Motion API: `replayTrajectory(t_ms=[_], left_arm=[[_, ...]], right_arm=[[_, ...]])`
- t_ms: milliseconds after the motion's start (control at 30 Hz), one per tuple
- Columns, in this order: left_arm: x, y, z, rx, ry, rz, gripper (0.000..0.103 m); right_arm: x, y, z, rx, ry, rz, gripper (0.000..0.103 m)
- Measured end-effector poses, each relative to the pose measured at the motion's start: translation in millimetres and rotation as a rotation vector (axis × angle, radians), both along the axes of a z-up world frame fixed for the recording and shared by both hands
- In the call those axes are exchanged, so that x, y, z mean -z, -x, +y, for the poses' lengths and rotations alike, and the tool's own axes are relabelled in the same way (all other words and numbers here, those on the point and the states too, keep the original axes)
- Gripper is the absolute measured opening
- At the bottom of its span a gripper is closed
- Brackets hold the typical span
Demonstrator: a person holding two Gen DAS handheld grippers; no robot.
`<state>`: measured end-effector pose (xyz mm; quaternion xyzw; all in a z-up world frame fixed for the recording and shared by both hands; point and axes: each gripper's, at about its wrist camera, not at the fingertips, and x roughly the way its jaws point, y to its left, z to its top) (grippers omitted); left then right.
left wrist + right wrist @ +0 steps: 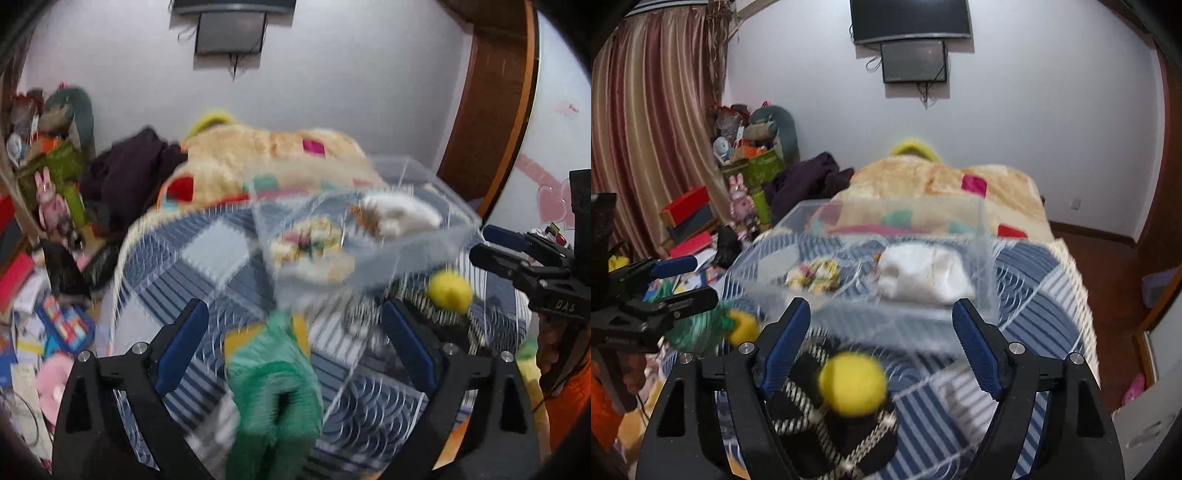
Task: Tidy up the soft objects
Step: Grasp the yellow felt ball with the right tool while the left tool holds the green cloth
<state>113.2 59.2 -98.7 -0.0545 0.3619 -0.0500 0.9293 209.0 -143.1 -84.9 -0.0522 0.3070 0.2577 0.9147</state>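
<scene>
The clear bin (897,266) sits on the blue striped quilt (1034,280) and already holds a white soft thing (923,277) on its right side and a small floral bundle (816,275) to the left of that. Still outside the bin, just in front of its near wall, lie a green knit item (273,391) and a yellow ball (852,384), the ball resting on a black and white piece (827,417) whose kind I cannot make out. The left gripper (291,339) hangs with its jaws spread wide over the green knit, grasping nothing; the right gripper (881,343) is likewise released, its jaws either side of the ball without touching it. The step in hand looks like picking these two up for the bin. To do it well, I would lower each tool until the pads bracket the middle of its item, close gently since both will squash, then lift clear of the near wall before letting go inside. The ball may roll if nudged off centre. The only writing I can read is "DAS" on the right gripper's body in the left view; both views are blurred.
</scene>
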Motion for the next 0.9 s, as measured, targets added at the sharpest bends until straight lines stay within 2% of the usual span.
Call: replayTrajectory(t_ms=[100, 200, 300, 433, 533, 600, 767, 900], left_arm=[[17.7, 12.0, 2.4, -0.002, 0.008, 0.05, 0.096], [31.1, 24.8, 7.9, -0.02, 0.047, 0.081, 0.093], [37.0, 32.3, 11.8, -0.033, 0.061, 0.101, 0.083], [40.6, 40.0, 19.8, -0.038, 0.058, 0.123, 0.077], [46.2, 40.0, 25.0, -0.051, 0.044, 0.157, 0.066], [49.1, 41.1, 26.5, -0.057, 0.034, 0.171, 0.054], [48.5, 43.6, 31.4, -0.066, 0.029, 0.166, 0.026], [39.8, 45.8, 29.1, -0.053, 0.024, 0.131, 0.02]], right_arm=[[13.9, 2.4, 2.8, -0.014, 0.004, 0.043, 0.077], [27.7, 4.4, 4.0, -0.028, 0.004, 0.088, 0.077], [35.2, 3.8, 7.0, -0.041, 0.0, 0.117, 0.069], [36.3, 3.5, 8.7, -0.05, -0.014, 0.13, 0.06], [37.6, 3.8, 9.2, -0.054, -0.026, 0.138, 0.051], [39.7, 3.4, 10.1, -0.057, -0.027, 0.148, 0.045], [40.8, 4.2, 10.2, -0.059, -0.037, 0.144, 0.041], [37.1, 7.7, 9.9, -0.068, -0.034, 0.126, 0.04]])
